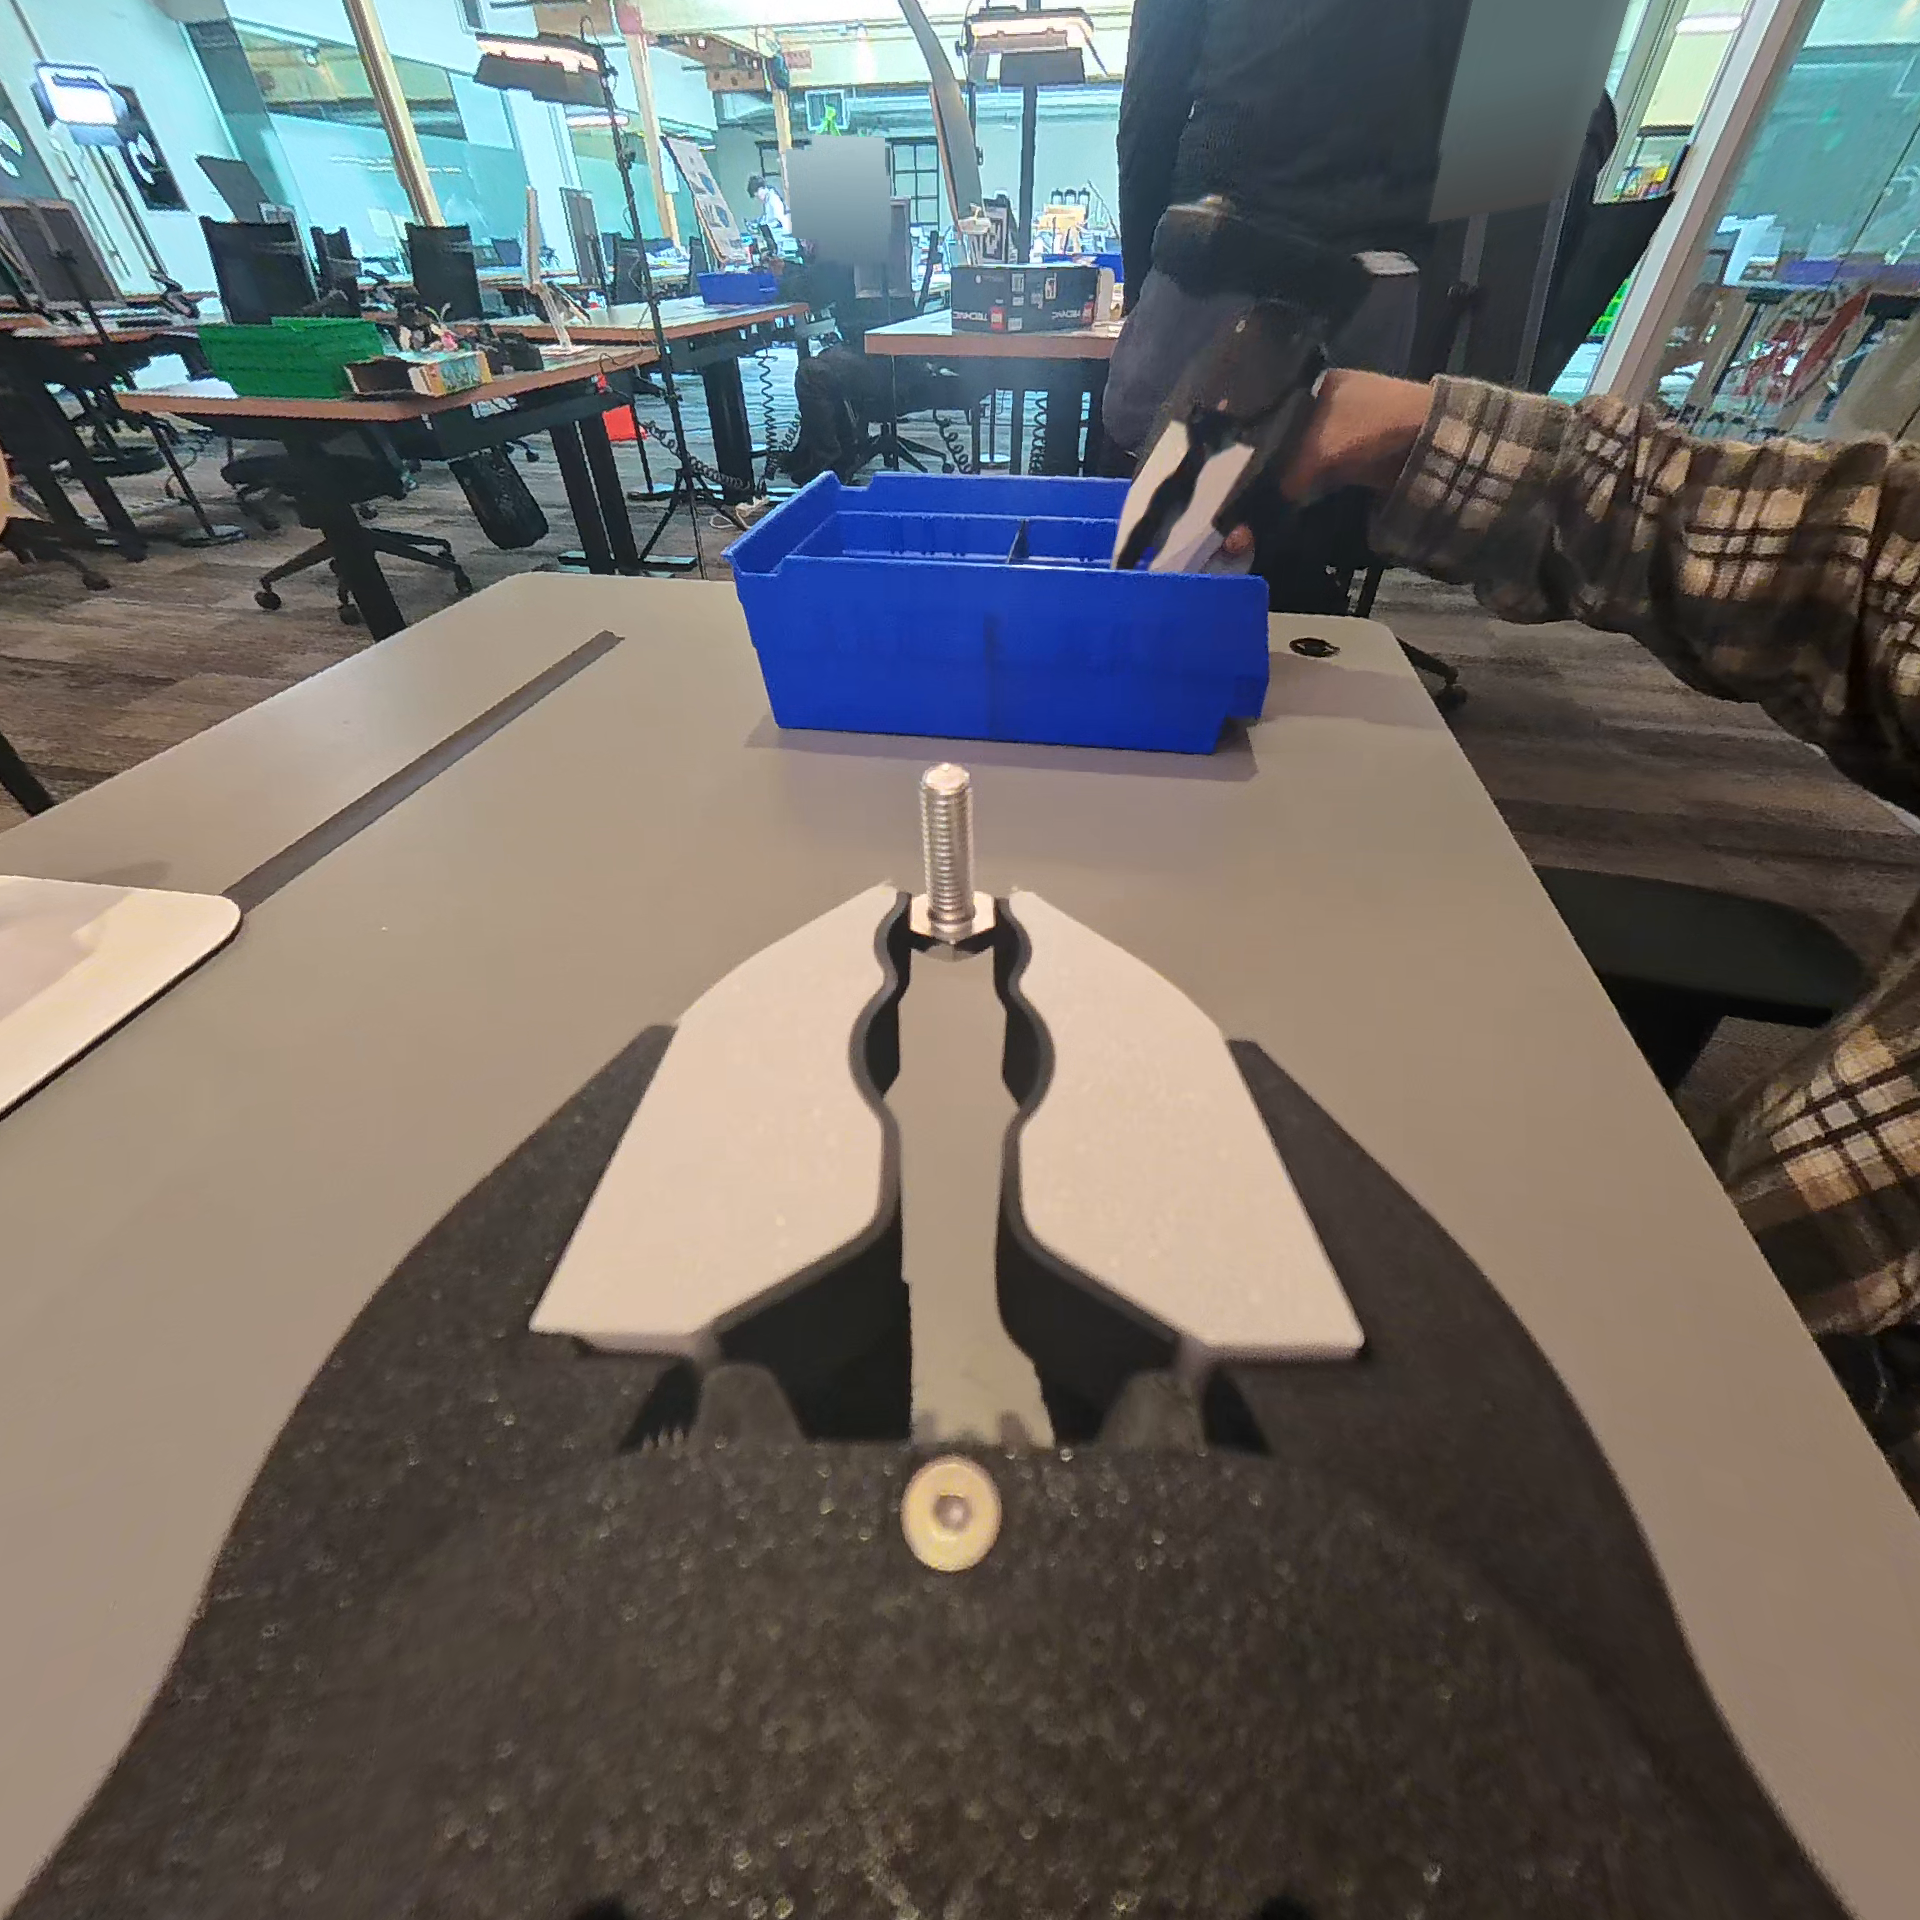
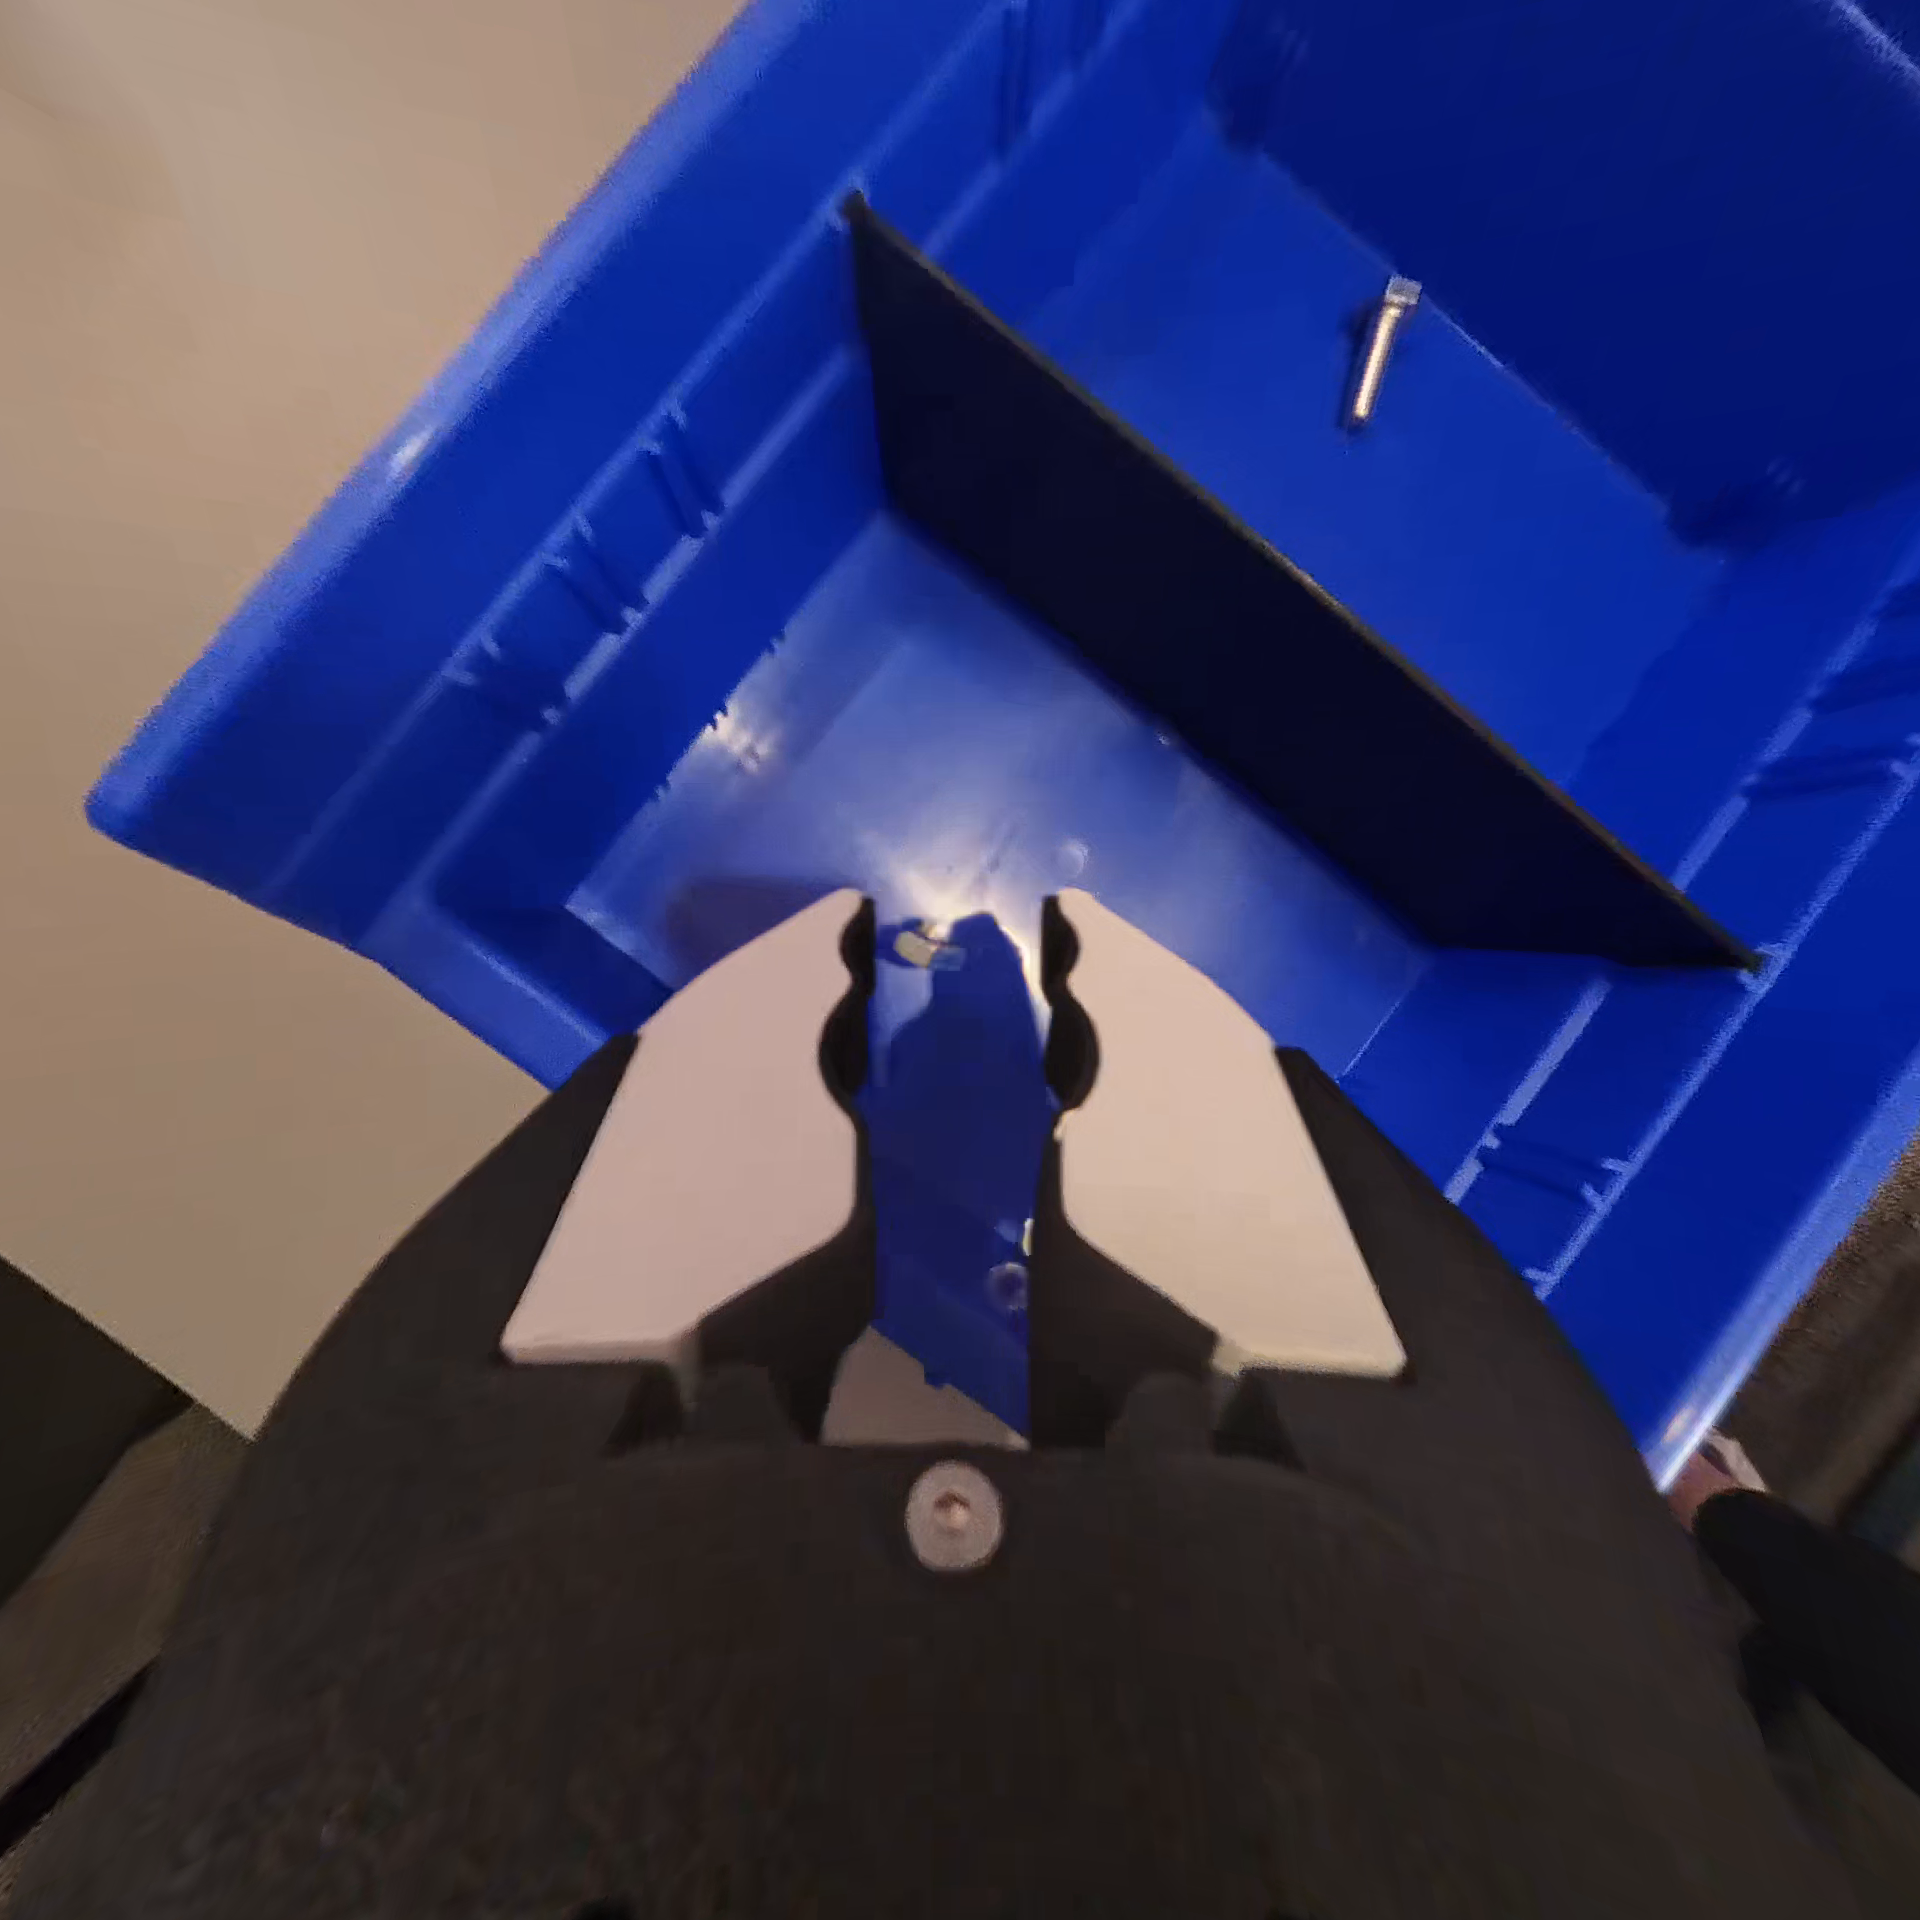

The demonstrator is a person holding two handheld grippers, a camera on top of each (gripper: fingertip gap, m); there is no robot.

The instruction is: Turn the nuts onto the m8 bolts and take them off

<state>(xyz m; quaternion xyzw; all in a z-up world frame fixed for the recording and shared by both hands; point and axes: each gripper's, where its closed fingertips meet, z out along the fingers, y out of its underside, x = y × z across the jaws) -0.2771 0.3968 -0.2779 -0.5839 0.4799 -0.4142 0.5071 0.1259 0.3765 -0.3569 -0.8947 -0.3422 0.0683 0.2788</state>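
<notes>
My left gripper point(image 1: 948, 928) is shut on the hex head of a silver bolt point(image 1: 945, 857) and holds it upright, thread up, above the grey table point(image 1: 520, 987). My right gripper point(image 2: 951, 920) is open and reaches down into the near compartment of a blue bin point(image 2: 499, 665). A small silver nut point(image 2: 914, 948) lies on the bin floor between its fingertips, nearer the left one. A second bolt point(image 2: 1377, 348) lies in the compartment beyond the dark divider point(image 2: 1226, 634). The right gripper also shows in the left wrist view point(image 1: 1153, 556), tips inside the bin point(image 1: 997, 655).
A white pad point(image 1: 94, 961) lies at the table's left edge, with a dark groove point(image 1: 436, 764) running beside it. A person's plaid sleeve point(image 1: 1662, 551) reaches in from the right. Another person stands behind the bin. Desks and chairs fill the room beyond.
</notes>
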